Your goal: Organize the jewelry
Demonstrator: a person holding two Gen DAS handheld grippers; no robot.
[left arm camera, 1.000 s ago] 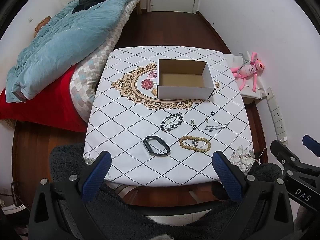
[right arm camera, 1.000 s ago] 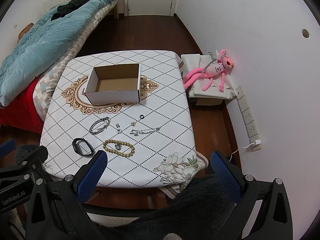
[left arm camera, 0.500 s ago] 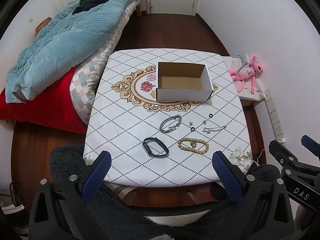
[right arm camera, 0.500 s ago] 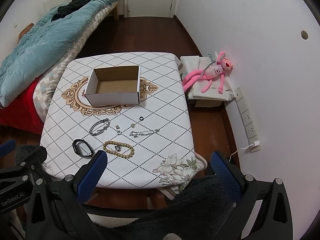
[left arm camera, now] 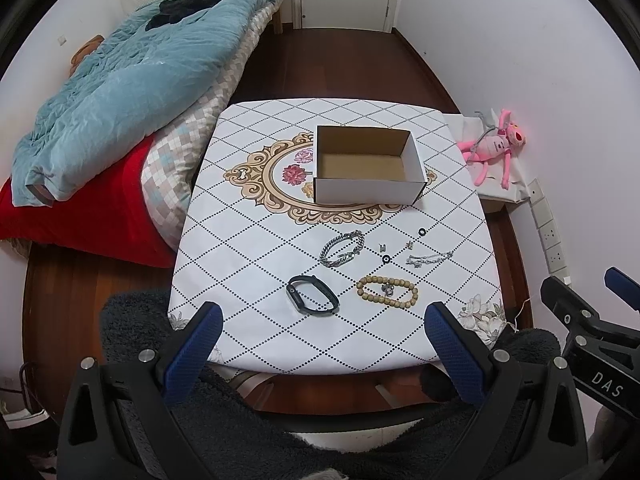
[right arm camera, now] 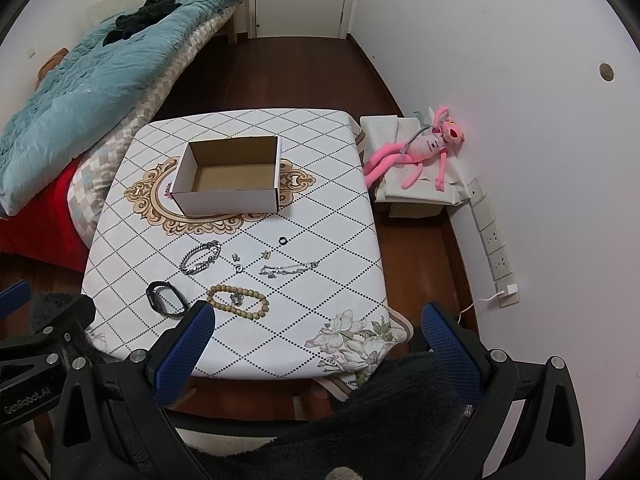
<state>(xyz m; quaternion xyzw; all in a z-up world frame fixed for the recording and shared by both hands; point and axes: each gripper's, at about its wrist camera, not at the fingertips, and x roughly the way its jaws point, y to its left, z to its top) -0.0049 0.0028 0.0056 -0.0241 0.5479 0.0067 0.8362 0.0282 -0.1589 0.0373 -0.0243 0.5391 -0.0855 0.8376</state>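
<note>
left gripper (left arm camera: 320,336) and right gripper (right arm camera: 316,336) being held spread, empty | view being raised slightly versus earlier | jewelry untouched, box (left arm camera: 366,170) being left empty

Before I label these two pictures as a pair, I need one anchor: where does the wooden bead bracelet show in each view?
Left wrist view: the wooden bead bracelet lies right of centre, near the table's front edge, right of the black band.
Right wrist view: it lies left of centre, just above this gripper's left fingertip.
Shared landmark: the open cardboard box, beyond the jewelry in both.
</note>
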